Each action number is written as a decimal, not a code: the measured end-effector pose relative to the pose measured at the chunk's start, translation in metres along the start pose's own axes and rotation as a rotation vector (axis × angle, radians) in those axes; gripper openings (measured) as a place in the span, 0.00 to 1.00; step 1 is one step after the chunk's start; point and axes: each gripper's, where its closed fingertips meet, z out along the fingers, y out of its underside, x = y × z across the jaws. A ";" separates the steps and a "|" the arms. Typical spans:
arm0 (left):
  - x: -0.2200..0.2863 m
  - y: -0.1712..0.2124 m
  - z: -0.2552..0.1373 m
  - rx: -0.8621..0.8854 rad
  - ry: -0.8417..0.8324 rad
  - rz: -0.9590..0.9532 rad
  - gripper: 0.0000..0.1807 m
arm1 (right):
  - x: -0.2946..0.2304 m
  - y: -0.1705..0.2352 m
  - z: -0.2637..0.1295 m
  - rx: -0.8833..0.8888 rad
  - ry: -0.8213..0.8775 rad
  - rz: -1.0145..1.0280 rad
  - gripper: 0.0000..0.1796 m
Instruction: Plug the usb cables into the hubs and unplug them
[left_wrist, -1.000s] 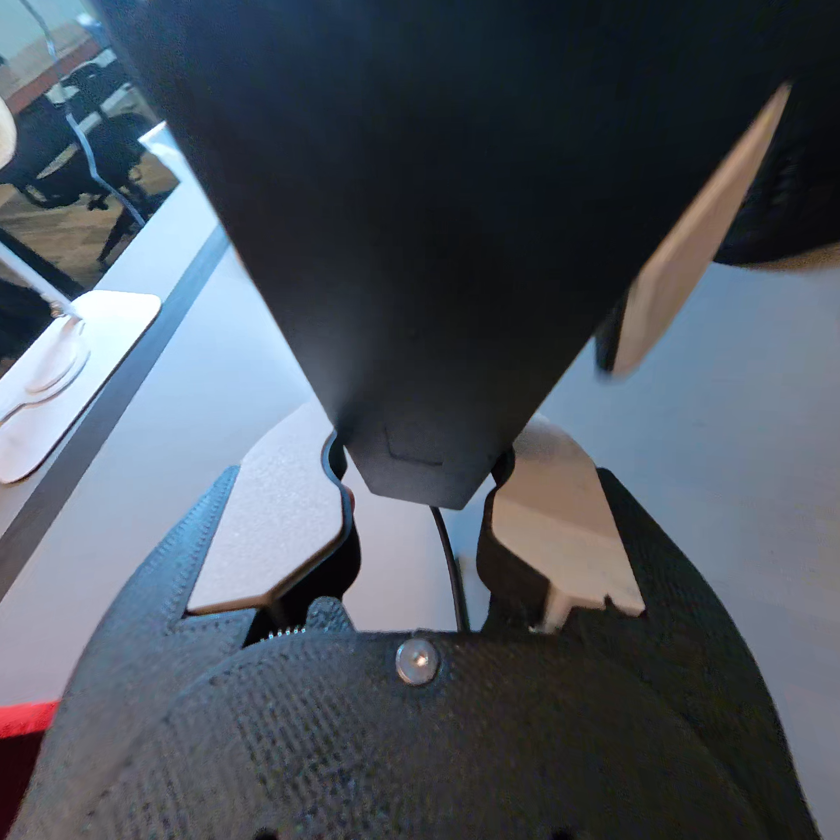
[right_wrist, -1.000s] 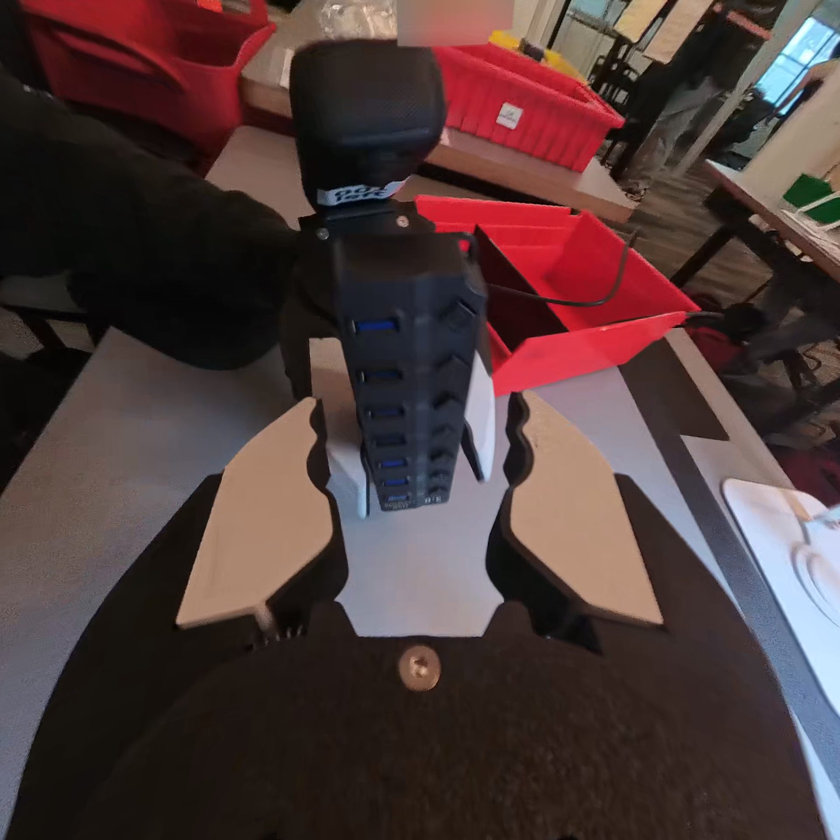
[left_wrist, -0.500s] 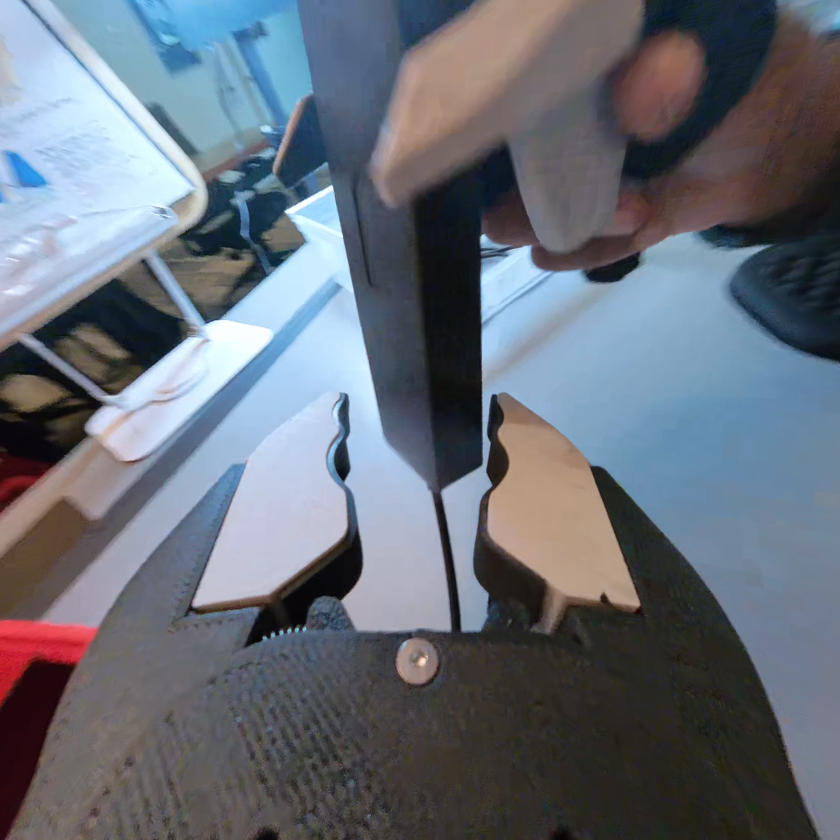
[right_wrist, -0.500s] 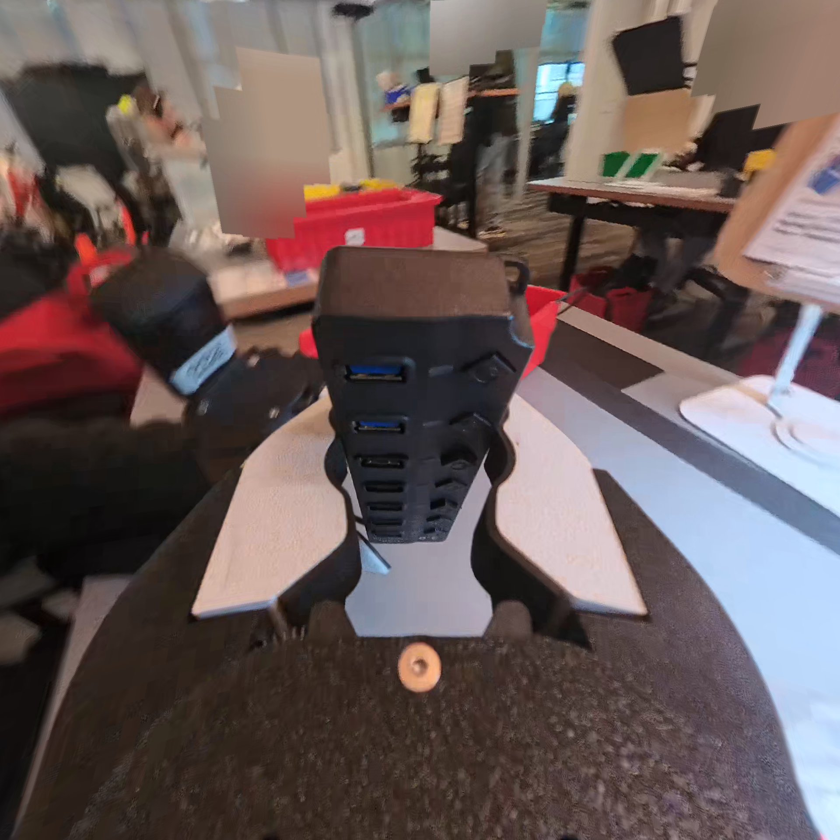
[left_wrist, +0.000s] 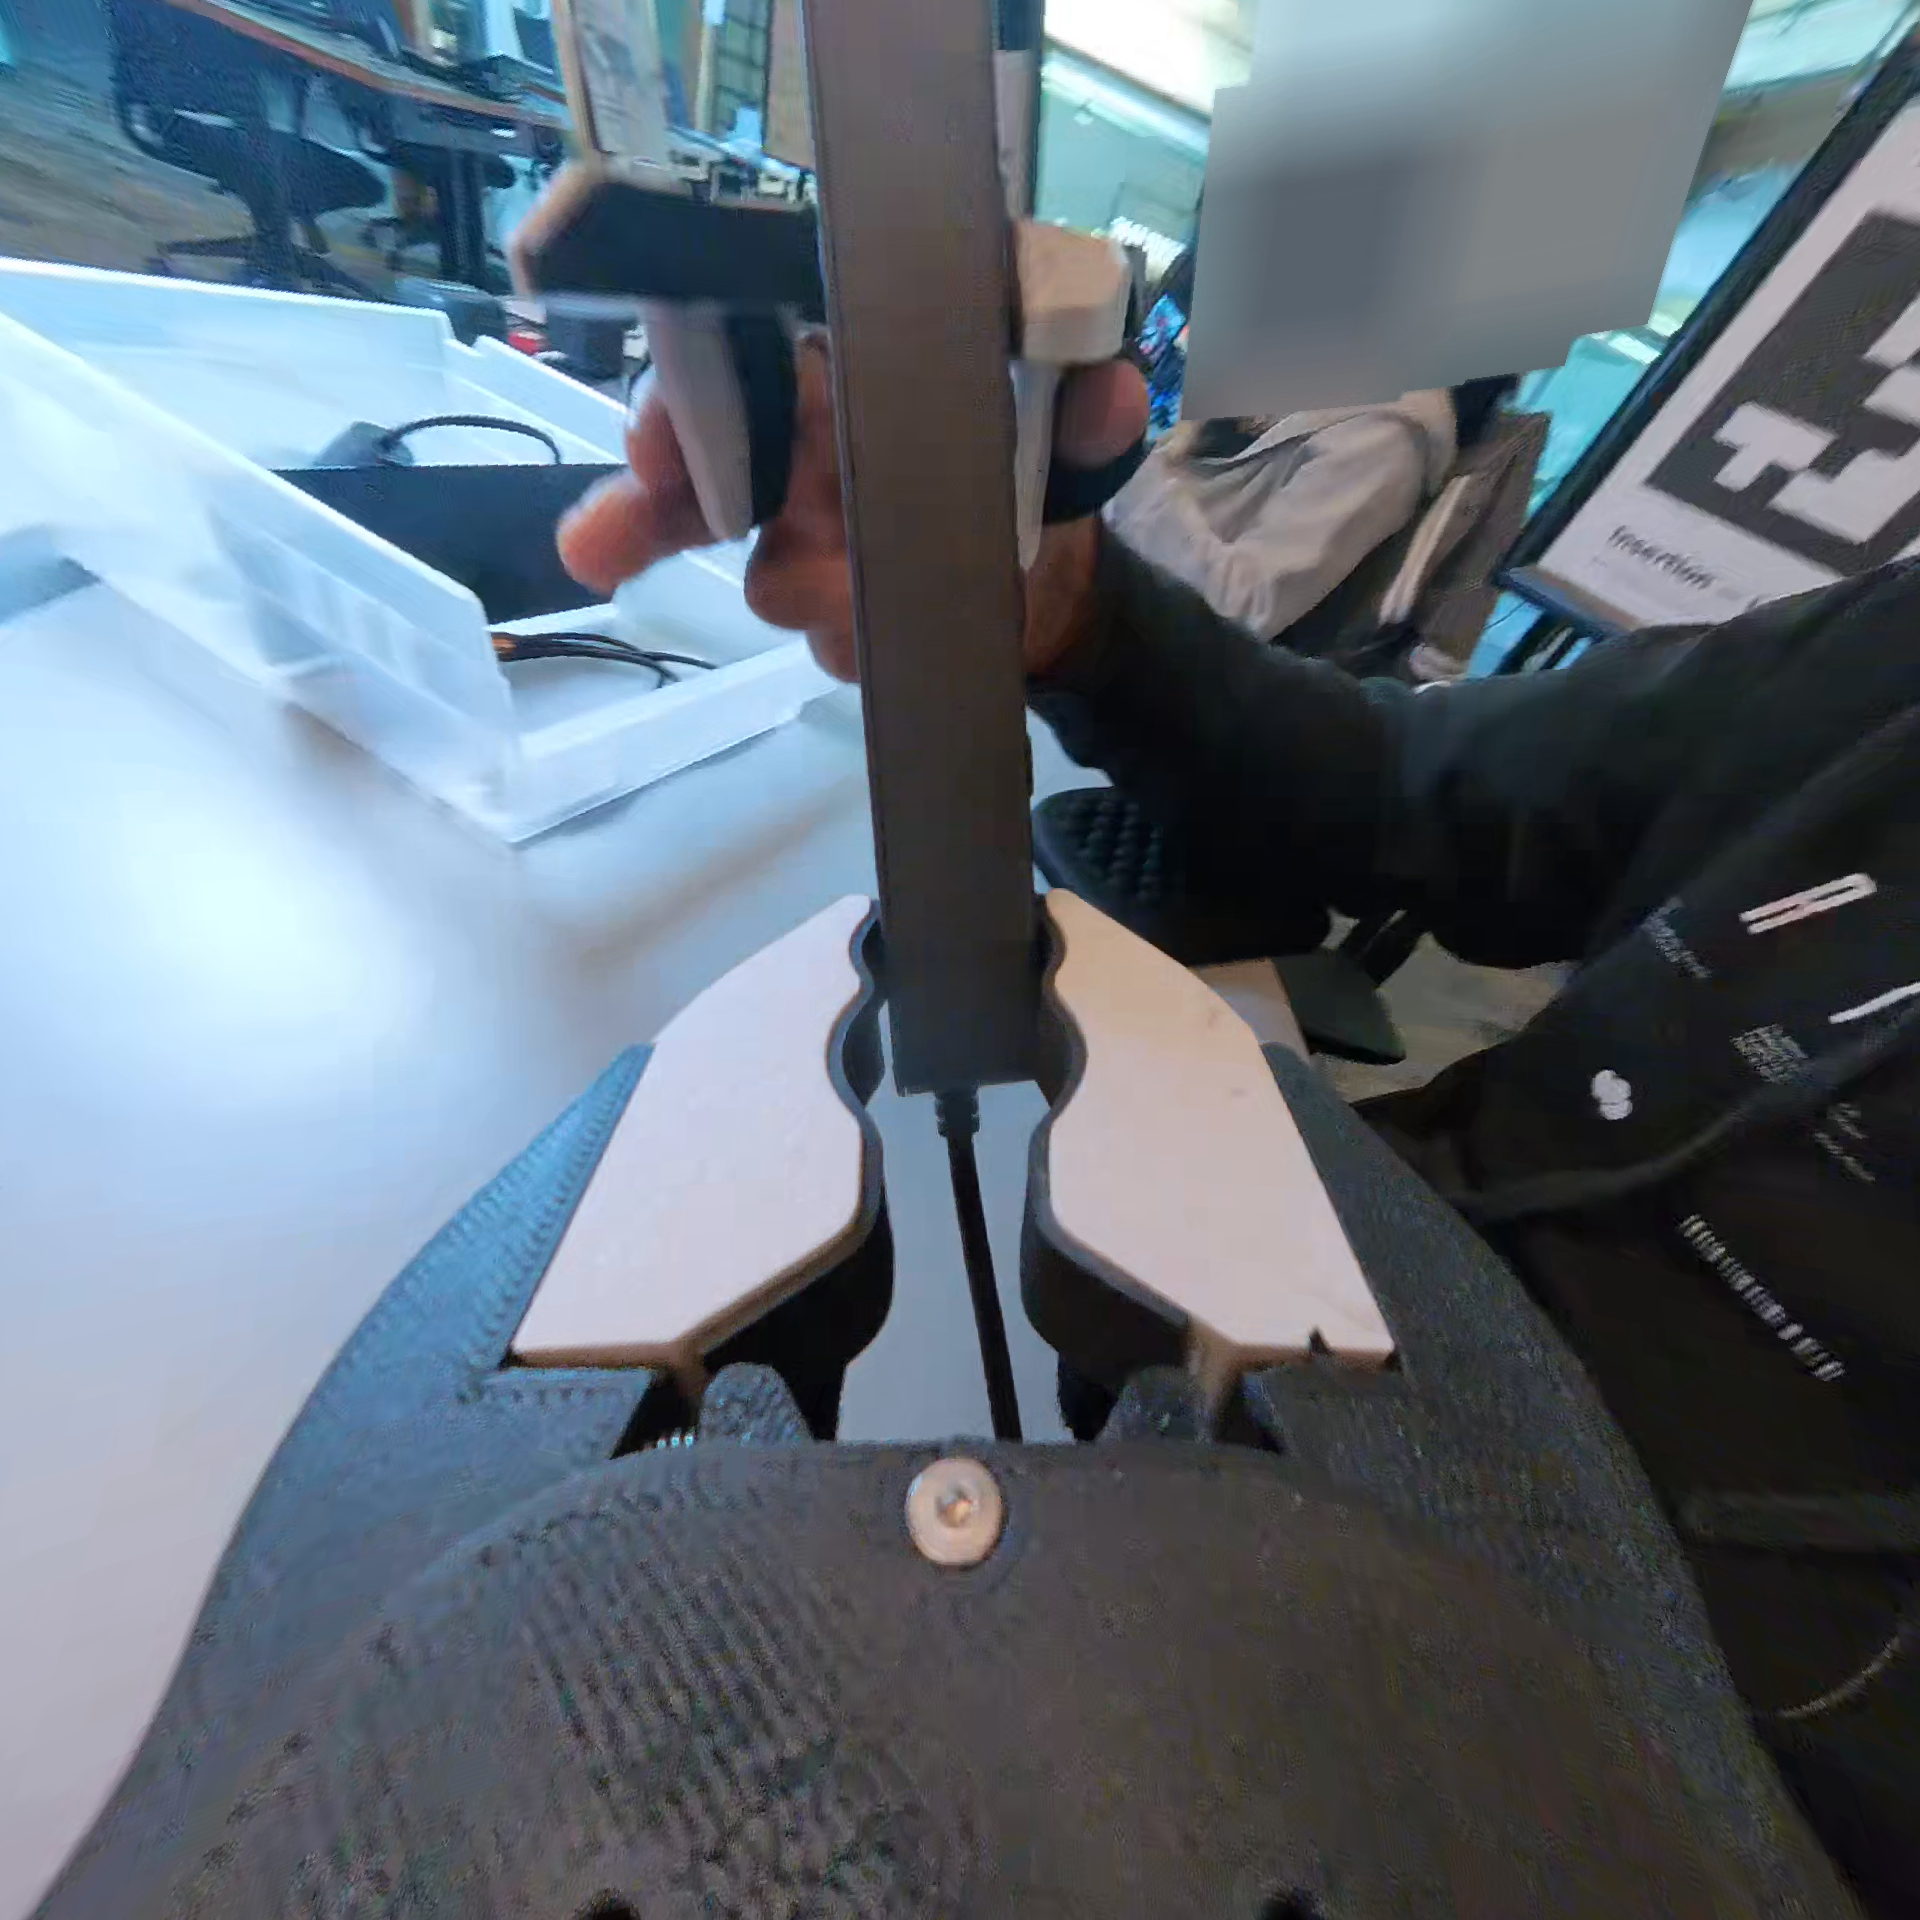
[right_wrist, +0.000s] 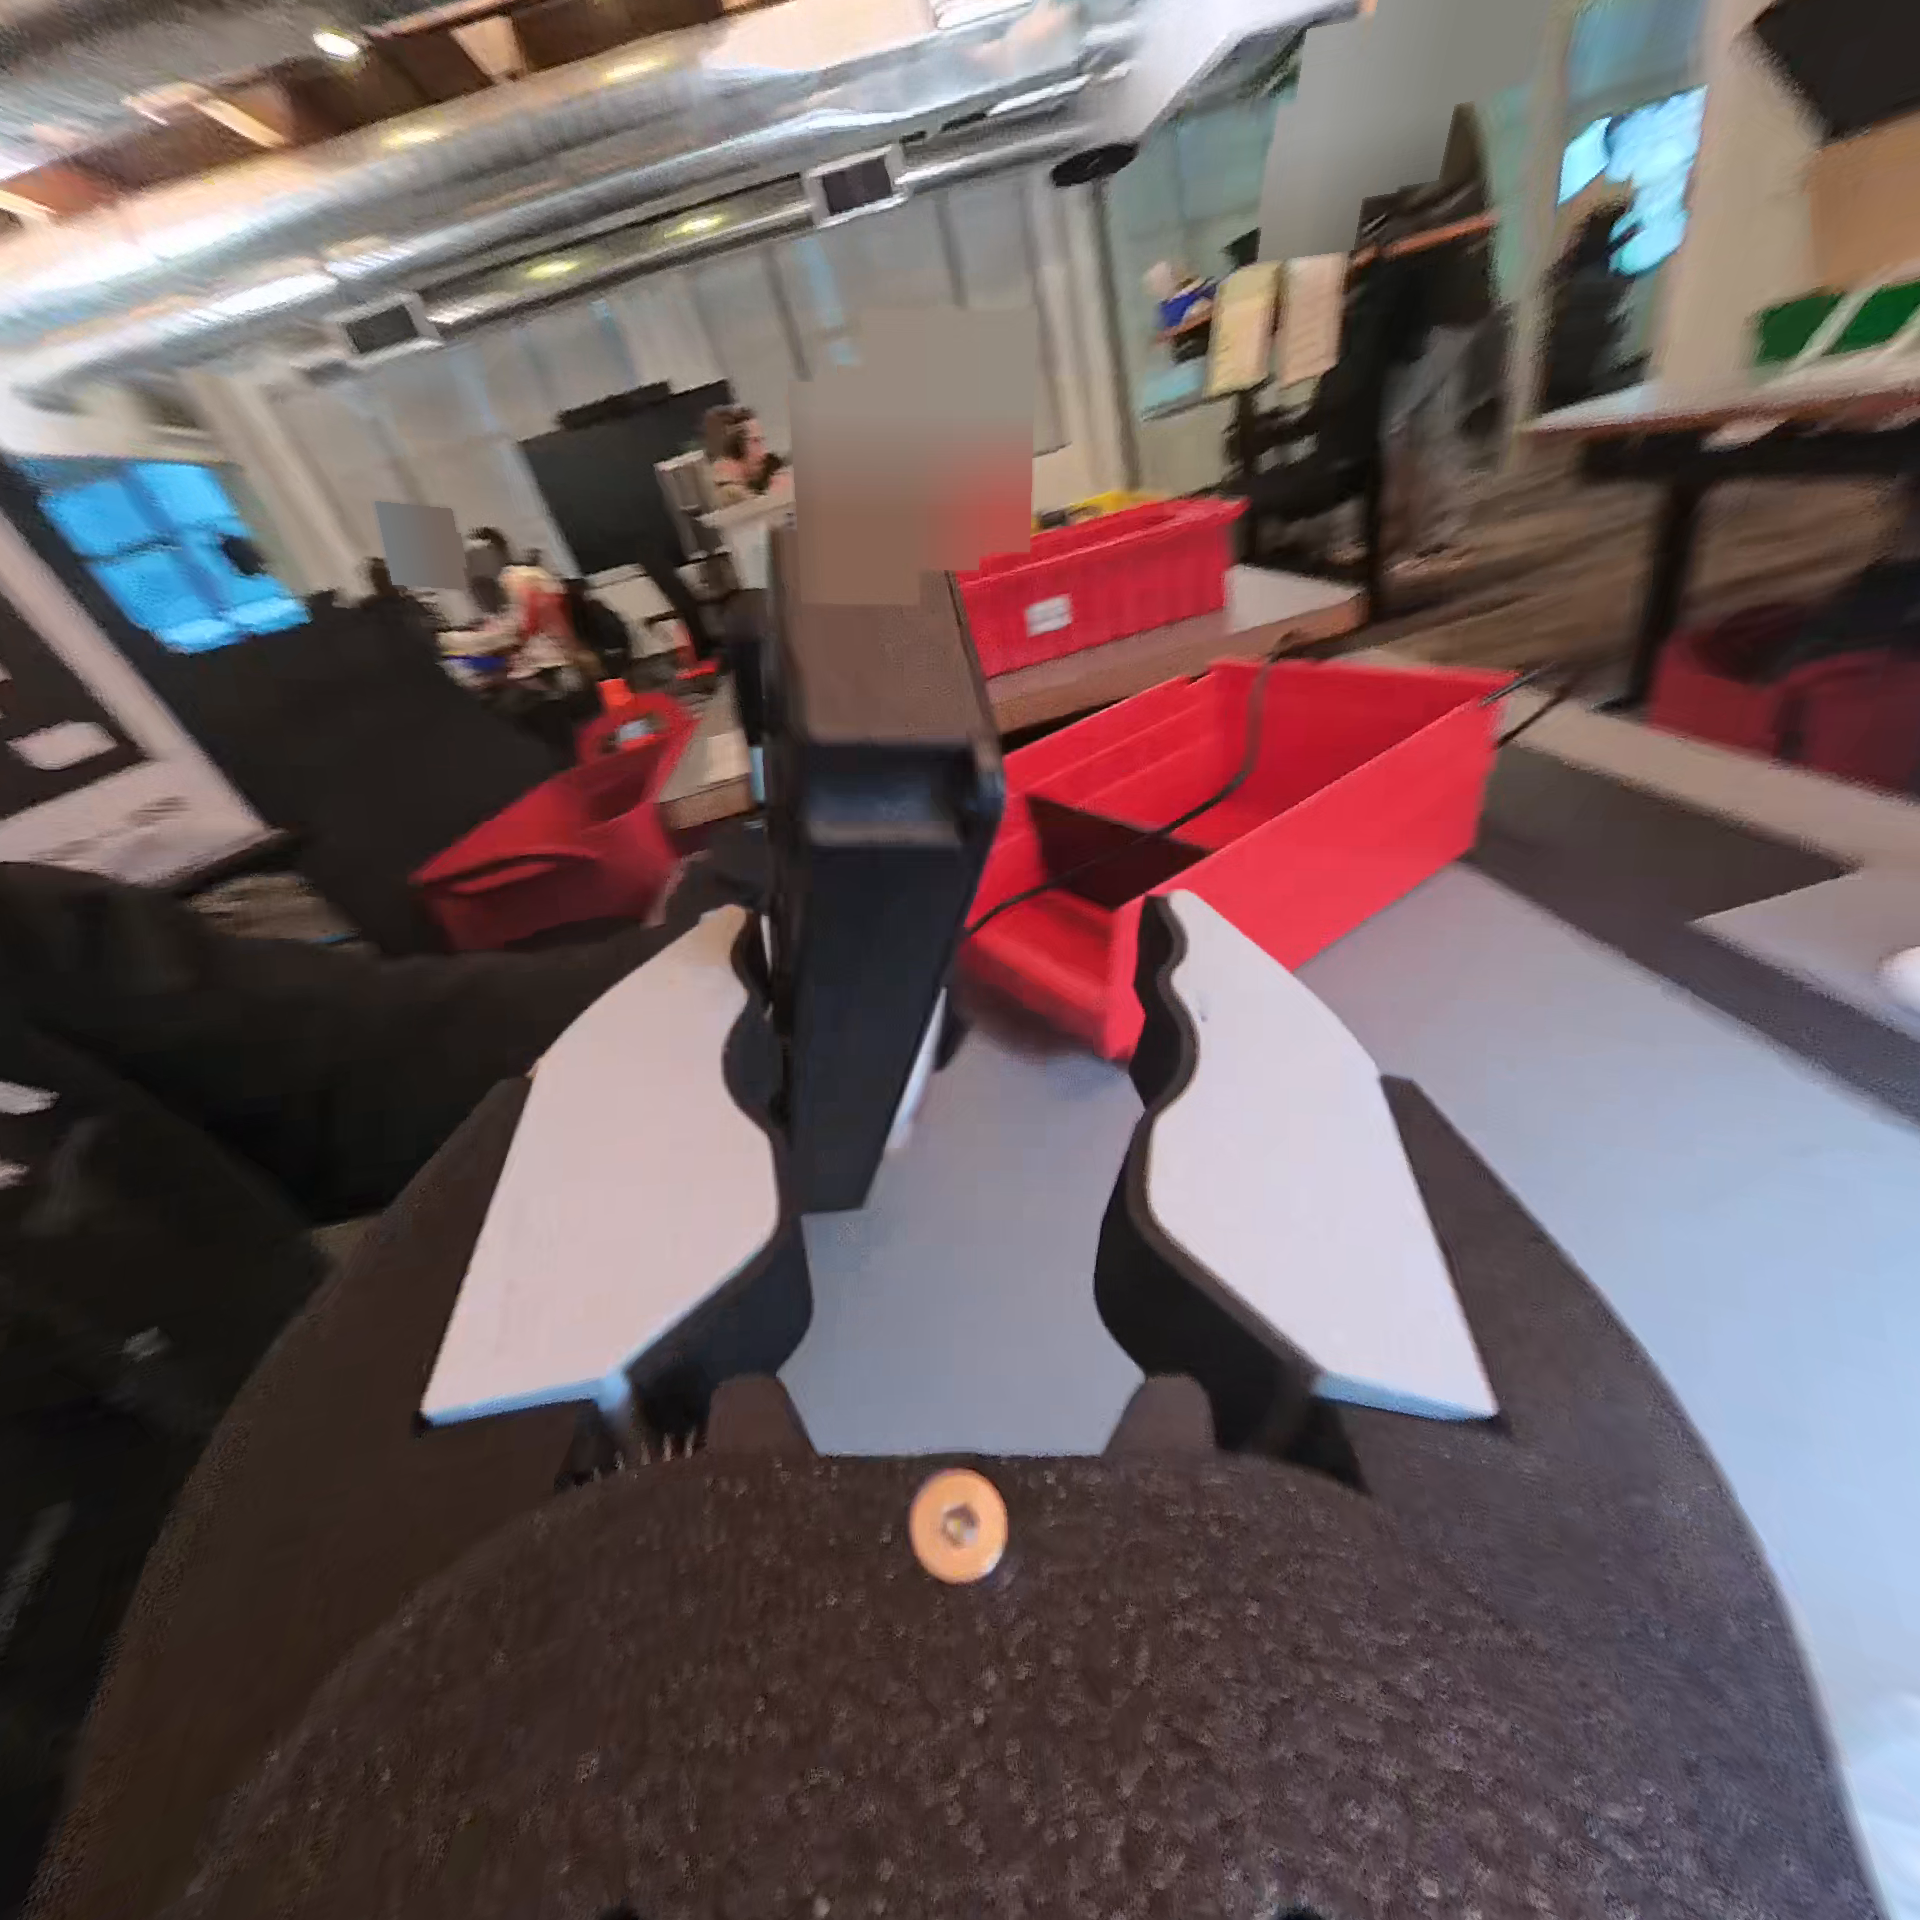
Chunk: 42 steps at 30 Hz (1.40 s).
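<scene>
Left wrist view shows the left gripper (left_wrist: 961, 1003) with its fingers (left_wrist: 727, 1153) clenched on the bottom end of the hub (left_wrist: 935, 623), which stands upright toward 12 o'clock; a thin black cable (left_wrist: 977, 1268) leaves the hub's end and runs back between the fingers. Higher on the hub, the right gripper (left_wrist: 904, 270) straddles it, a hand (left_wrist: 810, 520) behind working the handle. Right wrist view has that gripper's fingers (right_wrist: 623, 1174) spread wide, the hub (right_wrist: 873, 935) passing between them close to the left one, with clear space at 3 o'clock, so it is released rather than gripping. Holding the hub by its end likely frees its length for the other gripper. A red bin (right_wrist: 1299, 821) with a cable (right_wrist: 1195, 810) sits at 1 o'clock on the table (right_wrist: 1558, 1143); a white tray (left_wrist: 312, 582) lies at 10 o'clock in the left view. No plug is held yet.
</scene>
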 end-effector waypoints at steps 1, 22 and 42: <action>0.001 0.000 0.003 0.015 0.024 -0.022 0.14 | -0.006 0.009 0.003 -0.027 -0.056 0.037 0.37; -0.138 -0.056 -0.211 0.121 -1.014 -0.043 0.21 | -0.005 -0.055 -0.077 -0.117 0.329 -0.436 0.14; -0.218 -0.064 -0.160 0.455 -0.604 -0.590 0.22 | -0.133 -0.133 -0.196 0.263 0.158 -0.723 0.14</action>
